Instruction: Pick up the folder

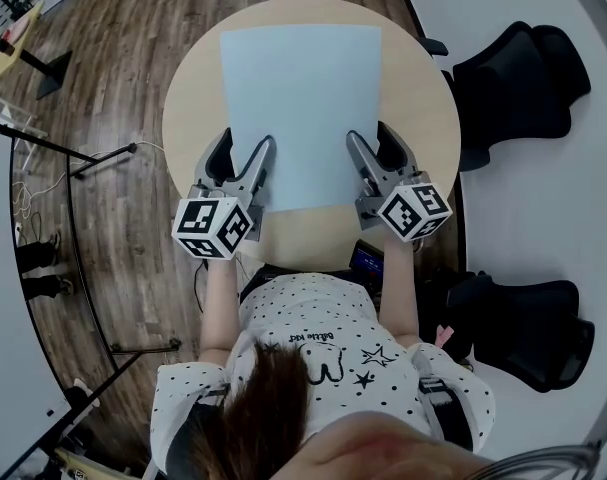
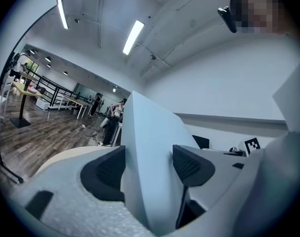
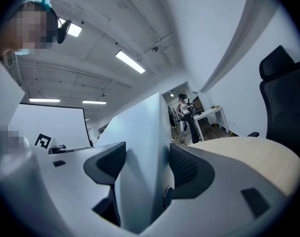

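Pale-blue folder (image 1: 301,108): centre of the head view, over the round table (image 1: 193,98).
My left gripper (image 1: 248,138): clamped on its lower-left edge.
My right gripper (image 1: 369,133): clamped on its lower-right edge.

I wear a white short-sleeved top (image 1: 303,343) scattered with black dots and stars, and my hair (image 1: 268,403) is brown. My left gripper (image 1: 245,150) and right gripper (image 1: 371,140) are grey, with black ribbed pads (image 2: 106,171) and cubes (image 1: 213,228) bearing black-and-white square markers.
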{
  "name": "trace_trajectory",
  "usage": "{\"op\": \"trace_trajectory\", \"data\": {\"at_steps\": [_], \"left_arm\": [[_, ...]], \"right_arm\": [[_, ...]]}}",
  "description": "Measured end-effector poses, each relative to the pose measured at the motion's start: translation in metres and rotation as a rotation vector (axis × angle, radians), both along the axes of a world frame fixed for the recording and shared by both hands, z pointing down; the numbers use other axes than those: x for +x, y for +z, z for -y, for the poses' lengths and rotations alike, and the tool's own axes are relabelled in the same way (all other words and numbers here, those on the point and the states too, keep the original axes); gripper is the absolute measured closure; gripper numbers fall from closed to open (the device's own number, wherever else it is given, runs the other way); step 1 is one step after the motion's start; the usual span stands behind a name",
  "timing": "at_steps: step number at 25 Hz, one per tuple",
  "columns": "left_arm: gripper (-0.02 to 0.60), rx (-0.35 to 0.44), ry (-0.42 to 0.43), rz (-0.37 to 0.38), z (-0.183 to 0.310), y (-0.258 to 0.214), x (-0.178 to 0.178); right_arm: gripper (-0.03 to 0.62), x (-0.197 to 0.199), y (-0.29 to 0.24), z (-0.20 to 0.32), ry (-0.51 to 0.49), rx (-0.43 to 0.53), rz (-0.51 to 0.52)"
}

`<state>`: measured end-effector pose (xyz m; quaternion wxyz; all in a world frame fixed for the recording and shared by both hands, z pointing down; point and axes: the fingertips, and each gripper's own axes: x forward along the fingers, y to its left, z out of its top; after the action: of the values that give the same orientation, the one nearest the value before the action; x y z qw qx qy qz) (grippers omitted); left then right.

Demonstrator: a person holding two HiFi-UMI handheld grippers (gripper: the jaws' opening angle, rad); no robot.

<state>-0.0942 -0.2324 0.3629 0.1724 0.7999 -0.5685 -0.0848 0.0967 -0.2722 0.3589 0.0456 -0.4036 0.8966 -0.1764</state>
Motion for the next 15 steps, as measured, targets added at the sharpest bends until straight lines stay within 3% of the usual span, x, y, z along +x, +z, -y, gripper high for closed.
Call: {"op": "trace_trajectory", "data": {"at_steps": [15], "left_arm": [[0.281, 0.151, -0.011, 0.022, -0.016, -0.062, 0.003]], "right_arm": [[0.313, 0.003, -0.065, -0.014, -0.011, 0.149, 0.006]]}}
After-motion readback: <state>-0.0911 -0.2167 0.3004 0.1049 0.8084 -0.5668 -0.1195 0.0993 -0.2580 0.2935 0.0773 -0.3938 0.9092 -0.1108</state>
